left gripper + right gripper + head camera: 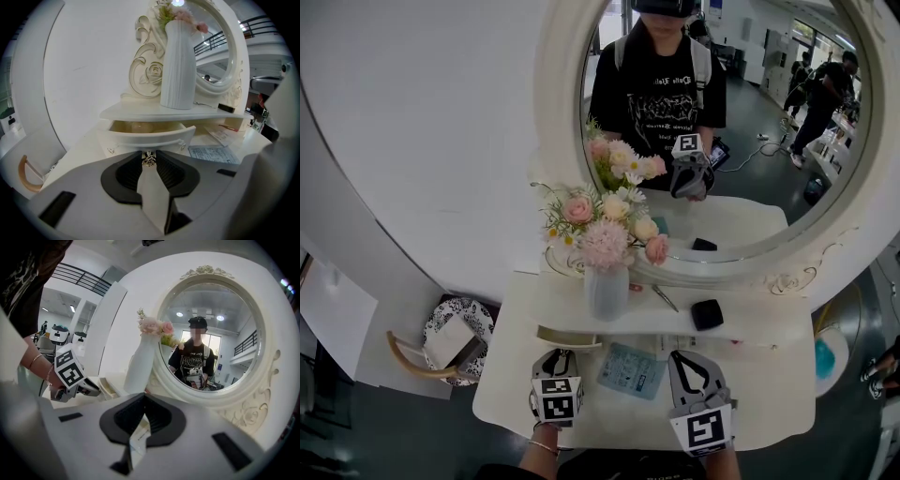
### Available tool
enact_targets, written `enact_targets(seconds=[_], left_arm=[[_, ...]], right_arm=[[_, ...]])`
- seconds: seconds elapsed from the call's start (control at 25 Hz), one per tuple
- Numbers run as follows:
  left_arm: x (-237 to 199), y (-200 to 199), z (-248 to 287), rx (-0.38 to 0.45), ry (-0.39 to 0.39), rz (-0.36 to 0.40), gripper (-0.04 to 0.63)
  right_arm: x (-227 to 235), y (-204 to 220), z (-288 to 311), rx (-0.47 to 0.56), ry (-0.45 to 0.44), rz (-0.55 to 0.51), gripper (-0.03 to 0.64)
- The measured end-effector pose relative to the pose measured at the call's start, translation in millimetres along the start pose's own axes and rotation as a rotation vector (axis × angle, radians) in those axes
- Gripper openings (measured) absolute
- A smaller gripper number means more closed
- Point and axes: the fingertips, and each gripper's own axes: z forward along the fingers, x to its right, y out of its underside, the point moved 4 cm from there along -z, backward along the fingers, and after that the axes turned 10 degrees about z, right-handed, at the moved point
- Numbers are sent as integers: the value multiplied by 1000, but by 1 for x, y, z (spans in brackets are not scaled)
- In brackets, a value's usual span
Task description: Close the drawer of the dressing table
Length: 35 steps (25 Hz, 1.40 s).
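We are clamping the left gripper [149, 157] on the knob [149, 161] of the open drawer [140, 138], with the closing push not yet made, and holding the right gripper [142, 400] aside, jaws together and empty.

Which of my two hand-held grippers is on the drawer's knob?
The left hand-held gripper: its jaws pinch the small metal knob of the open drawer. The right hand-held gripper has nothing between its jaws and faces the mirror.

Bright, even indoor light; gripper views bulge with black corners.
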Motion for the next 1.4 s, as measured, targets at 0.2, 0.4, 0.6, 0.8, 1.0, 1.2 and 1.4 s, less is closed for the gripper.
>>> enact_targets(seconds=[0.2, 0.4, 0.6, 0.8, 1.0, 1.2, 1.4], left_arm=[[0, 0, 1, 1, 0, 3, 103], [-1, -2, 4, -1, -1, 6, 103], [-2, -3, 5, 1, 1, 11, 103], [-3, -5, 7, -1, 3, 15, 103], [-3, -5, 8, -1, 4, 19, 103], [-3, -4, 9, -7, 6, 20, 103], [-3, -5, 10, -9, 4, 23, 103]], right_arm=[[1, 3, 2, 13, 4, 20, 11], [2, 3, 2, -2, -1, 11, 11], [5, 4, 3, -2, 7, 13, 11], [4, 4, 4, -2, 3, 16, 11], [5, 6, 6, 0, 2, 23, 11], [5, 5, 6, -2, 4, 24, 11], [4, 5, 7, 1, 2, 27, 11]])
